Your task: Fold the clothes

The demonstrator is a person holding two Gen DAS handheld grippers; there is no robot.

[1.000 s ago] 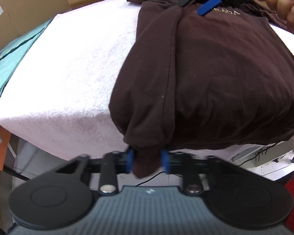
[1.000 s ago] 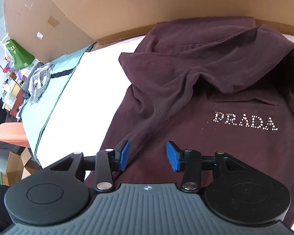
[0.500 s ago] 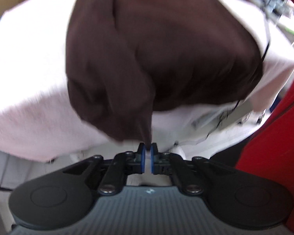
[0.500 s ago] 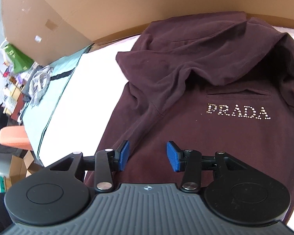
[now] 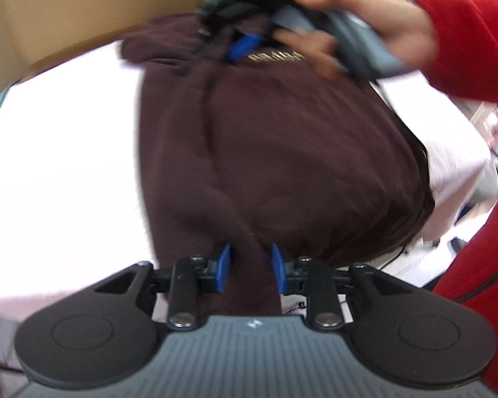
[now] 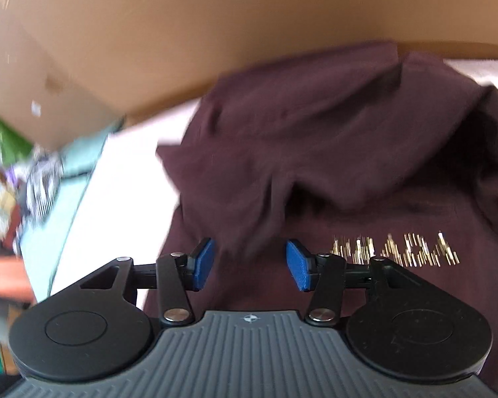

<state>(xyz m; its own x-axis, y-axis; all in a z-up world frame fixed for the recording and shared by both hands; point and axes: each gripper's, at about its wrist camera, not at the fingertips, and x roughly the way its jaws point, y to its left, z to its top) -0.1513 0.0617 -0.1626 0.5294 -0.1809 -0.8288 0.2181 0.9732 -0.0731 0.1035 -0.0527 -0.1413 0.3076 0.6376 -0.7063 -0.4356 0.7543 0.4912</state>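
A dark maroon hoodie (image 5: 282,165) lies front up on a white towel-covered table (image 5: 66,165), its hood (image 6: 315,116) at the far end and its rhinestone lettering (image 6: 395,248) on the chest. My left gripper (image 5: 250,267) is at the near hem. Its jaws are opening, and a hanging strip of hem sits loosely between the blue pads (image 5: 224,268). My right gripper (image 6: 250,262) hovers over the chest just left of the lettering, opening slightly, with only flat fabric below it. A hand (image 5: 398,26) in a red sleeve holds it.
A cardboard wall (image 6: 215,33) stands behind the table. A teal cloth (image 6: 79,179) and blurred clutter (image 6: 3,165) lie to the left. The table's near edge drops to cables (image 5: 398,255). The person's red clothing (image 5: 481,298) fills the right side.
My left gripper pinched shut on the hem's edge, then rose and spread its pads, with the hem strip now between them. My right gripper shifted over the chest, and the lettering now sits beside its right finger.
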